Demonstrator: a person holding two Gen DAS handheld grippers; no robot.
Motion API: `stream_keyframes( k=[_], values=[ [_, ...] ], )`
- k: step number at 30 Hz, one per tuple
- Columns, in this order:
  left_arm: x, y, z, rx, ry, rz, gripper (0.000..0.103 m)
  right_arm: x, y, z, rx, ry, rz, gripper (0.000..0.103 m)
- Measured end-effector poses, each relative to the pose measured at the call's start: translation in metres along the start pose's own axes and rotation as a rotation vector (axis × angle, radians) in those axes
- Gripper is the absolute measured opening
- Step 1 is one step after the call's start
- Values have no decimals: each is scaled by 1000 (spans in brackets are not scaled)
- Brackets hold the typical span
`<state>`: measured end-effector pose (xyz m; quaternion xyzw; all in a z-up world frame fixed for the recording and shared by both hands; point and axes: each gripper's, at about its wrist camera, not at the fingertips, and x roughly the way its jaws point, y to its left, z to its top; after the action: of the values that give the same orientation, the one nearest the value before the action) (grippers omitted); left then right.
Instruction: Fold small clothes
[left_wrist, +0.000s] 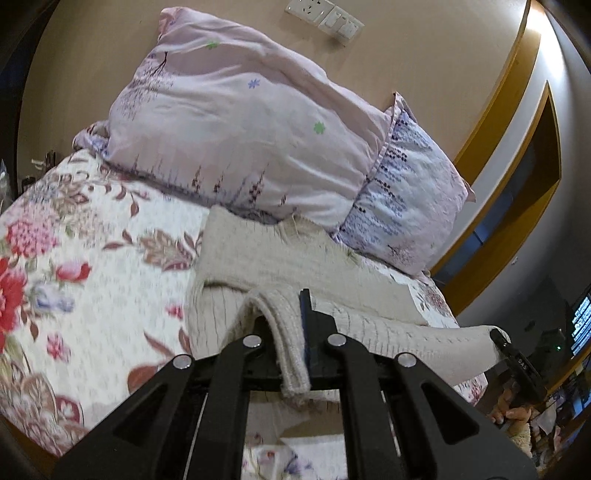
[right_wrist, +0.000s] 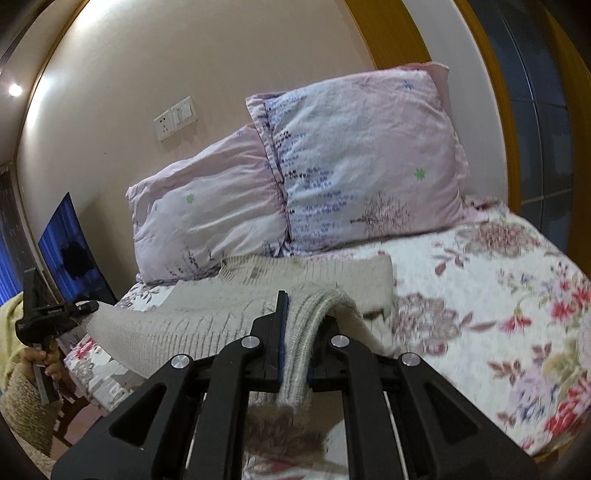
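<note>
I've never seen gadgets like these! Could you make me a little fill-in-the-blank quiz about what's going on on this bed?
1. Both the left gripper and the right gripper are shut on the cream ribbed knit ____.
2. The knit garment lies on a quilted bedspread printed with ____.
3. Behind it, ____ pale lilac pillows lean against the wall.

Missing words: sweater; flowers; two

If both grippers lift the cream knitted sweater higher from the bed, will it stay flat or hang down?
The sweater will probably sag: its hem already droops between the left gripper and right gripper. It looks thick and ribbed, so likely not slippery in the jaws. The part lying on the quilt may drag.
</note>
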<state>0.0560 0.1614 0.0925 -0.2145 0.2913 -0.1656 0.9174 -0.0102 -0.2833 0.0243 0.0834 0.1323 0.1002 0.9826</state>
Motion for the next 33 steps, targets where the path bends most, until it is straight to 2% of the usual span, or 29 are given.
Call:
stream_keyframes(
  k=[9,17,22,24,28,33],
  values=[
    [33,-5,41,13,-27,48,5,34,9,32,-85,-32,-45,8],
    [90,1,81,-3,-32,87,5,92,-2,58,-43,-11,-70,8],
    [140,17,90,-31,12,125,5,142,-31,55,64,86,-79,8],
    [165,29,86,-52,50,146,5,172,-48,42,135,181,-99,8],
    [200,54,73,-124,128,168,5,212,-72,20,241,319,-127,8],
    [211,62,71,-163,157,140,6,226,-86,16,331,356,-105,9]
  ],
)
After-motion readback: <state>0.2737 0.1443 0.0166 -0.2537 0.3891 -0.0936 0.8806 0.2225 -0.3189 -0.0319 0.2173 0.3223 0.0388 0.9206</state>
